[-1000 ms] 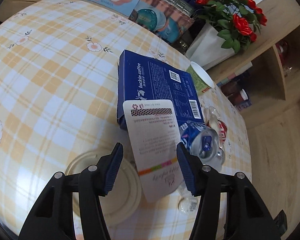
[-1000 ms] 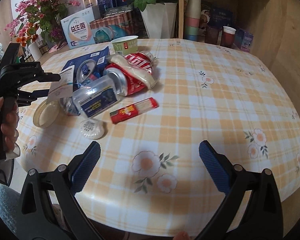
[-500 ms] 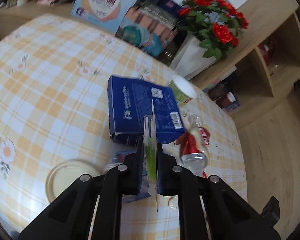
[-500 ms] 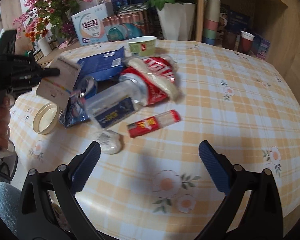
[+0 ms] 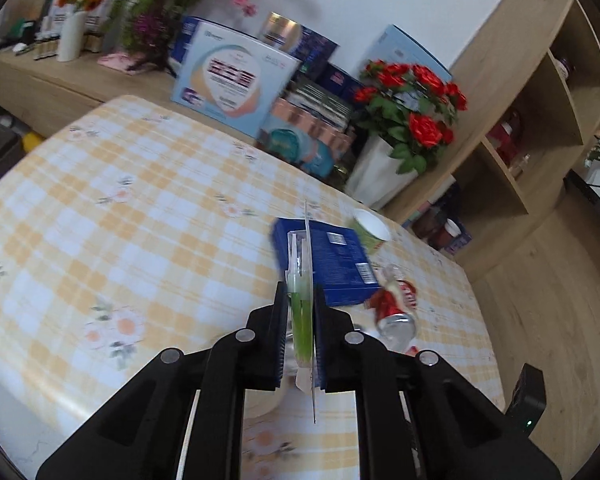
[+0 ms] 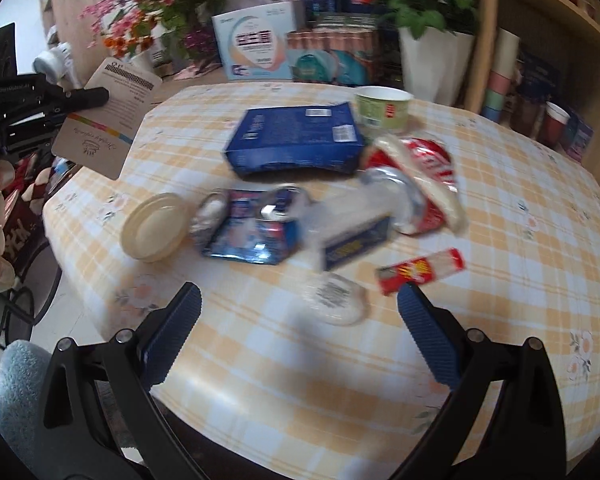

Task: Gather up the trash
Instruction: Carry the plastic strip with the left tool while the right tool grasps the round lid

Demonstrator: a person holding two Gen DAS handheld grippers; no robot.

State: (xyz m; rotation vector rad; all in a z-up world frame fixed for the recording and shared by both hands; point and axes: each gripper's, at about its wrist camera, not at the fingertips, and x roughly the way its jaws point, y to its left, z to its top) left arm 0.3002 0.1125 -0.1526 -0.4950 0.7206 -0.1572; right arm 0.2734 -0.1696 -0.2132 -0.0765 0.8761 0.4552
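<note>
Left hand-held gripper (image 5: pixel 301 322) clamped flat card packet (image 6: pixel 104 118) edge-on, probably for binning; right hand-held gripper (image 6: pixel 298 334) gaped empty above worktop (image 6: pixel 500 280) litter at lower frame.

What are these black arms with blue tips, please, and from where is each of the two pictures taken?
They are hand-held grippers, not a robot; each carries a camera looking along its fingers. In the left wrist view, the left gripper is shut on a flat beige printed card packet, seen edge-on. The right wrist view shows the open, empty right gripper over the yellow checked tablecloth, and the same card from the side. On the cloth lie a dark blue carton, a crushed red can and a round cream lid.
</note>
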